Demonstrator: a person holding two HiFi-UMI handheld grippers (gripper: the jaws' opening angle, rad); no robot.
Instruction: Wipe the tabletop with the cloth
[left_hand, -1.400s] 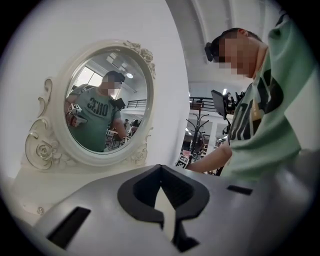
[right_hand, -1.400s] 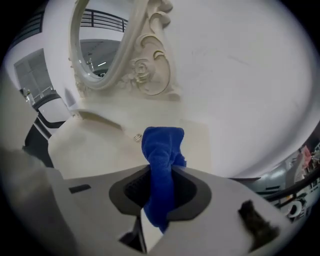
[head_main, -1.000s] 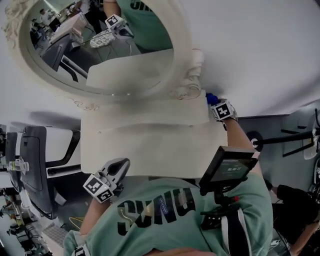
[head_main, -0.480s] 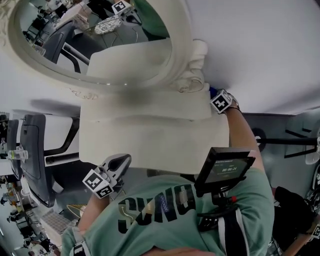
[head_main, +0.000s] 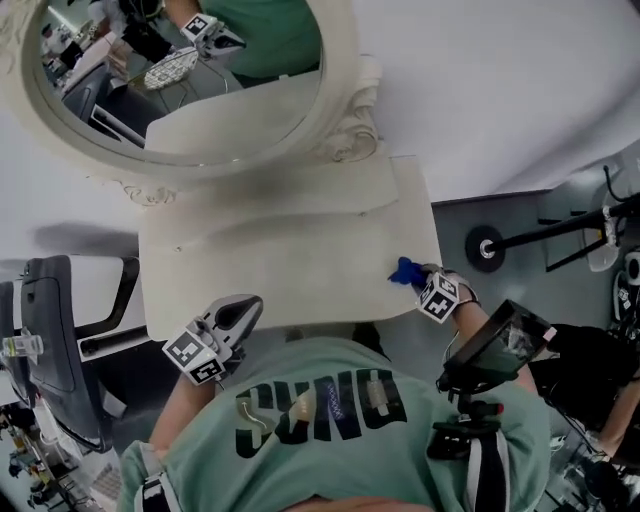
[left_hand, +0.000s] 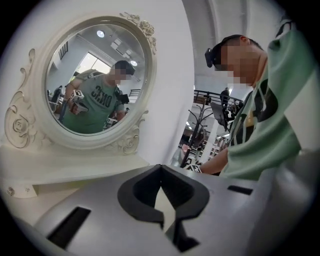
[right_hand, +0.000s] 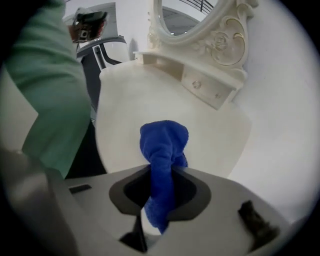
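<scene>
Nearest the person, the left claw (head_main: 240, 312) hangs closed and empty over the tabletop's (head_main: 290, 270) front edge, out of the way. The right claw (head_main: 424, 287) pinches the blue cloth (head_main: 405, 270) at the front right corner, bunched end forward for wiping. The mirror (head_main: 340, 90) stands beyond.

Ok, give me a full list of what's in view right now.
tabletop: one, cream, before the person
mirror: one, oval, cream ornate frame, at the table's back
drawer shelf: one, cream, under the mirror
cloth: one, blue, bunched, by the tabletop's right front corner
chair: one, grey, left of the table
wheeled stand: one, black, floor at right
screen: one, black, chest mount
left gripper: grey, shut, empty
right gripper: grey, shut on the cloth
</scene>
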